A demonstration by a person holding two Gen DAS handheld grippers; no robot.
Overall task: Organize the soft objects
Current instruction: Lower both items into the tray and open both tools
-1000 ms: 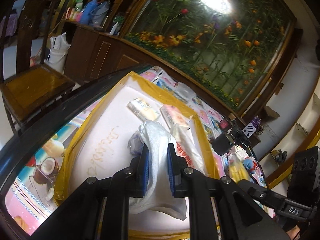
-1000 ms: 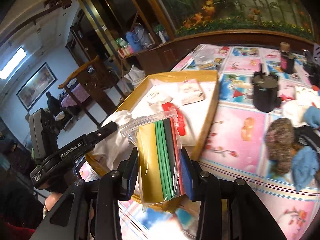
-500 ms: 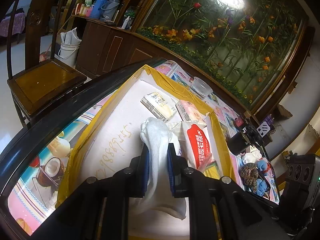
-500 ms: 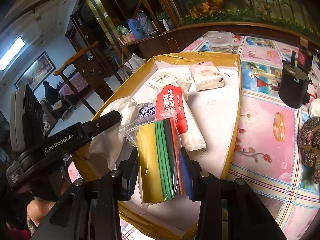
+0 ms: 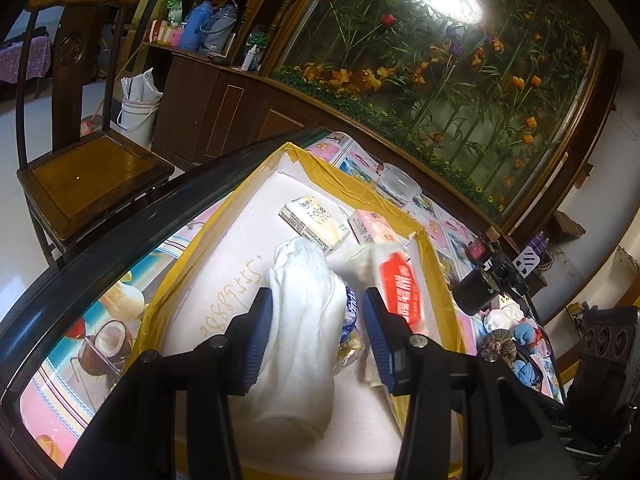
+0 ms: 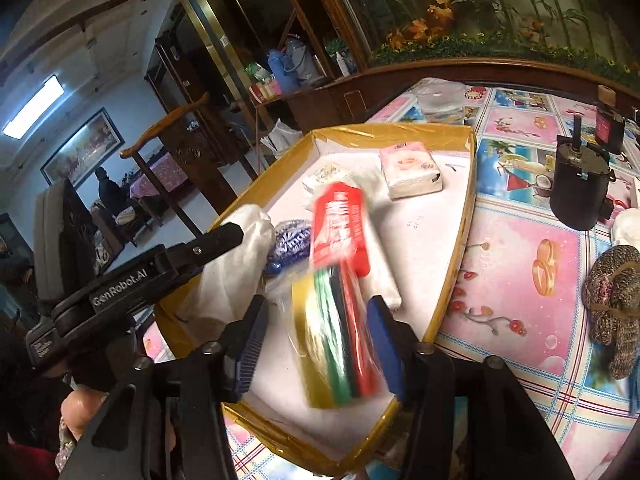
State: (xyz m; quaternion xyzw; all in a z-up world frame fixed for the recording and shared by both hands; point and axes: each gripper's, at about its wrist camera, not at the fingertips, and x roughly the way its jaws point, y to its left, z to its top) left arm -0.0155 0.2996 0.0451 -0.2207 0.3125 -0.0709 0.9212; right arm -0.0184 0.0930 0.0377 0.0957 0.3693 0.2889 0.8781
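A white foam tray with yellow taped rim (image 5: 320, 168) (image 6: 460, 240) holds soft goods. My left gripper (image 5: 316, 328) is open over the tray; a white cloth (image 5: 300, 344) lies between its jaws, resting on the tray. It also shows in the right wrist view (image 6: 236, 256). My right gripper (image 6: 316, 340) is open; a clear bag of coloured sponge cloths (image 6: 336, 340), blurred, sits between its jaws, apart from the left pad. A red-labelled wipes pack (image 5: 400, 284) (image 6: 336, 228), a blue wrapper (image 6: 290, 244), a pink tissue pack (image 6: 410, 170) and a yellow tissue pack (image 5: 316, 220) lie in the tray.
A black pot (image 6: 580, 188) and a knitted brown item (image 6: 616, 300) sit on the patterned tablecloth right of the tray. A clear plastic tub (image 5: 396, 184) stands beyond the tray. A wooden chair (image 5: 80, 172) stands left of the table.
Both grippers have opened. The left has let go of the white cloth, the right has let go of the bag of sponge cloths, which now rests in the tray.
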